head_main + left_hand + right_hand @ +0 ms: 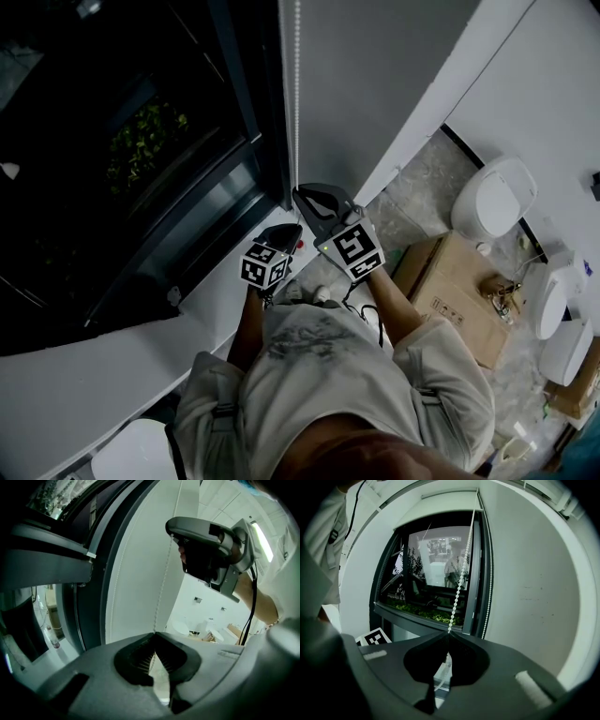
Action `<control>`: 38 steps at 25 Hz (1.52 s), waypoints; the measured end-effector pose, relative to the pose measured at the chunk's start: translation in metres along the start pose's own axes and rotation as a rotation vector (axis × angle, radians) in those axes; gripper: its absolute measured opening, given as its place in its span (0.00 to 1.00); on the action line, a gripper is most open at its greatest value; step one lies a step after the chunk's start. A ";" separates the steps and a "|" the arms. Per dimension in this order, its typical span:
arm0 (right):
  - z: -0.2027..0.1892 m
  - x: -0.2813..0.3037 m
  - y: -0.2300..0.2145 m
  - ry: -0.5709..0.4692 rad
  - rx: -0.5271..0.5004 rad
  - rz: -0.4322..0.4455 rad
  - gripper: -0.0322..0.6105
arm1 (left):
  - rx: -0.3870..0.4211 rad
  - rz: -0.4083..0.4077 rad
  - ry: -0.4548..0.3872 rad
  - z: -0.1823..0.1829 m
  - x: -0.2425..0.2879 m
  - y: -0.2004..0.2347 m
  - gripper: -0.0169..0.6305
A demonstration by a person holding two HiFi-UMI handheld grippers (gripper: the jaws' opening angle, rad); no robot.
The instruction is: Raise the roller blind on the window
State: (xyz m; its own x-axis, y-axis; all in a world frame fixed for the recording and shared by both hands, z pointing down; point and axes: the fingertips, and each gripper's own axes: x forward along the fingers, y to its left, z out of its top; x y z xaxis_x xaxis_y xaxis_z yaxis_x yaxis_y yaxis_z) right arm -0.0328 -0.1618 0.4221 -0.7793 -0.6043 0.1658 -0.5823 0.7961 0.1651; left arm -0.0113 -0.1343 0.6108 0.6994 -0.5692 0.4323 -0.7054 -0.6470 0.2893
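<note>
A white bead chain hangs along the dark window frame. My right gripper is shut on the chain, with the left gripper just below it. In the left gripper view the jaws meet on the bead chain, which runs up to the right gripper. The right gripper view shows its jaws closed on the chain, and the second strand hangs beside the frame. The blind's pale edge sits at the top of the window, leaving the glass uncovered.
A white sill runs below the window. A grey wall stands right of the chain. On the floor to the right are a cardboard box and several white ceramic fixtures. Green plants show outside.
</note>
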 end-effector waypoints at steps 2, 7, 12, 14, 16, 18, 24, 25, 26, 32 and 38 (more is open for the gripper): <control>0.000 0.000 0.000 -0.001 -0.003 0.004 0.07 | -0.001 -0.003 -0.018 0.004 -0.005 -0.002 0.05; 0.001 0.001 0.000 -0.005 -0.005 0.014 0.07 | 0.011 -0.012 -0.069 0.025 -0.022 -0.008 0.12; 0.001 0.002 0.001 -0.007 -0.003 0.020 0.07 | 0.014 -0.030 -0.183 0.071 -0.053 -0.016 0.14; 0.001 0.003 0.000 -0.010 0.004 0.020 0.07 | 0.039 -0.024 -0.230 0.094 -0.068 -0.018 0.14; 0.001 0.003 -0.001 -0.010 0.008 0.018 0.07 | 0.068 -0.015 -0.273 0.116 -0.083 -0.019 0.15; 0.001 0.003 -0.001 -0.009 0.008 0.018 0.07 | 0.096 -0.008 -0.313 0.137 -0.096 -0.023 0.15; 0.001 0.003 -0.001 -0.008 0.000 0.015 0.07 | 0.202 -0.036 -0.427 0.207 -0.125 -0.044 0.16; 0.001 0.003 0.000 -0.008 -0.001 0.015 0.07 | 0.223 -0.042 -0.444 0.219 -0.128 -0.048 0.16; 0.001 0.003 0.000 -0.007 -0.002 0.014 0.07 | 0.243 -0.049 -0.460 0.230 -0.131 -0.052 0.16; 0.002 0.003 0.002 -0.007 -0.005 0.013 0.07 | 0.328 -0.056 -0.512 0.280 -0.135 -0.064 0.17; 0.003 0.004 0.007 -0.007 -0.011 0.018 0.07 | 0.354 -0.066 -0.531 0.304 -0.132 -0.072 0.17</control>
State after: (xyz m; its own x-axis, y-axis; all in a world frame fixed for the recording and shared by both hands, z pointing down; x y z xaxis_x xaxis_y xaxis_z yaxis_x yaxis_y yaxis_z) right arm -0.0404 -0.1582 0.4208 -0.7914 -0.5896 0.1617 -0.5655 0.8064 0.1728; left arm -0.0175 -0.1670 0.2730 0.7660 -0.6372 -0.0849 -0.6415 -0.7662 -0.0375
